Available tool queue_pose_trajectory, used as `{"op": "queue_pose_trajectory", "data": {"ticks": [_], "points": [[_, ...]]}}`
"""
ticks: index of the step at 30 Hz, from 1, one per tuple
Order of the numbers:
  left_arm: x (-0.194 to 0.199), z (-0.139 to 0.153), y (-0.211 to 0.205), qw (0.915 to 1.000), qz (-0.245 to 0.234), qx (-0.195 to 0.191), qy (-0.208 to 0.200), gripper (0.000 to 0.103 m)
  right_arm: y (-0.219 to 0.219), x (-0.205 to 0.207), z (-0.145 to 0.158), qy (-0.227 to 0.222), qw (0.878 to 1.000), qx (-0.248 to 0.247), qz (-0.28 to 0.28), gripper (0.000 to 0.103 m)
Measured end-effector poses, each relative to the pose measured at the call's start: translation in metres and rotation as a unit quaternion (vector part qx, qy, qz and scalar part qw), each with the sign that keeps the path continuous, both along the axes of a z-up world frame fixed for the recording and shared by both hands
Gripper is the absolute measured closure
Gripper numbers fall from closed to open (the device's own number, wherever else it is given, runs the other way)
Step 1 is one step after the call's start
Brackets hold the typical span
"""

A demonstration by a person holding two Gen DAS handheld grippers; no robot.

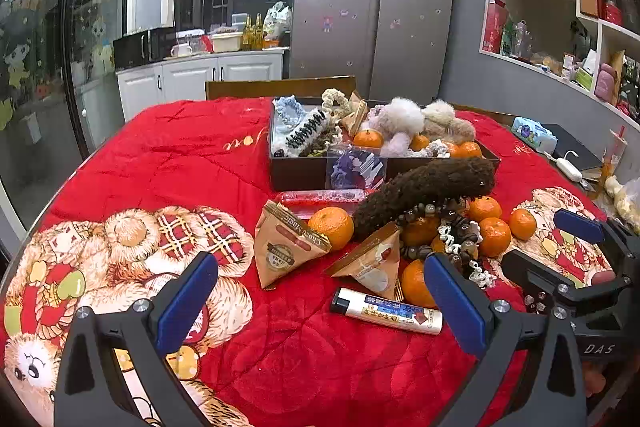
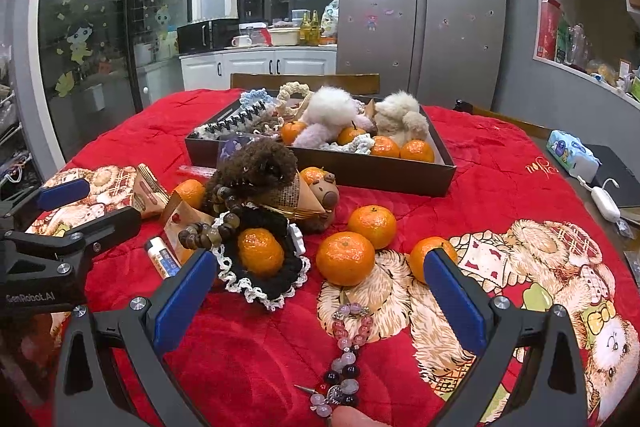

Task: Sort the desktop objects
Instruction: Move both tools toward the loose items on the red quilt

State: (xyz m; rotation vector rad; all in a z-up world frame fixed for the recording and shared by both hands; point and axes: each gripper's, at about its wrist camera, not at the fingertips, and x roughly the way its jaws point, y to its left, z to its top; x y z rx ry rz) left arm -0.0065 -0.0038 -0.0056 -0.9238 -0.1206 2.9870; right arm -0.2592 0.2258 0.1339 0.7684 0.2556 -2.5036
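A dark box [image 1: 296,171] [image 2: 360,173] at the table's middle holds plush toys, crochet pieces and tangerines. In front of it lie loose tangerines [image 1: 331,227] [image 2: 345,258], triangular snack packets [image 1: 286,247], a brown plush [image 1: 424,187] [image 2: 256,163], a wooden bead string [image 1: 440,211] and a white tube [image 1: 386,311]. My left gripper [image 1: 320,303] is open and empty above the cloth, near the tube. My right gripper [image 2: 320,303] is open and empty above a pink bead bracelet [image 2: 348,339]; it also shows in the left wrist view [image 1: 560,247].
A red quilted cloth [image 1: 180,155] with bear prints covers the table. A tissue pack [image 2: 572,155], a dark book and a white cable lie at the right edge. Wooden chairs stand behind the table. A fingertip [image 2: 352,419] shows at the bottom edge.
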Motion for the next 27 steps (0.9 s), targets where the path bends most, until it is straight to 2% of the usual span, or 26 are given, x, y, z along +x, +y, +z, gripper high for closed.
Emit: {"op": "queue_pose_trajectory", "data": {"ticks": [5, 9, 19, 27], "points": [[-0.003, -0.003, -0.004, 0.9999, 0.007, 0.009, -0.011, 0.0, 0.001, -0.002, -0.001, -0.009, 1.0, -0.004, -0.002, 0.0], [-0.001, -0.001, -0.003, 1.0, 0.008, 0.002, -0.004, 0.0, 0.003, -0.004, -0.002, -0.014, 1.0, -0.006, -0.006, 0.0], [0.003, 0.003, 0.001, 0.9998, 0.012, -0.011, 0.009, 0.0, -0.004, 0.009, 0.004, 0.025, 1.0, 0.001, 0.015, 0.0], [0.004, 0.004, 0.003, 0.9996, 0.015, -0.02, 0.011, 0.0, -0.002, 0.012, 0.006, 0.021, 0.999, -0.018, 0.032, 0.0]]}}
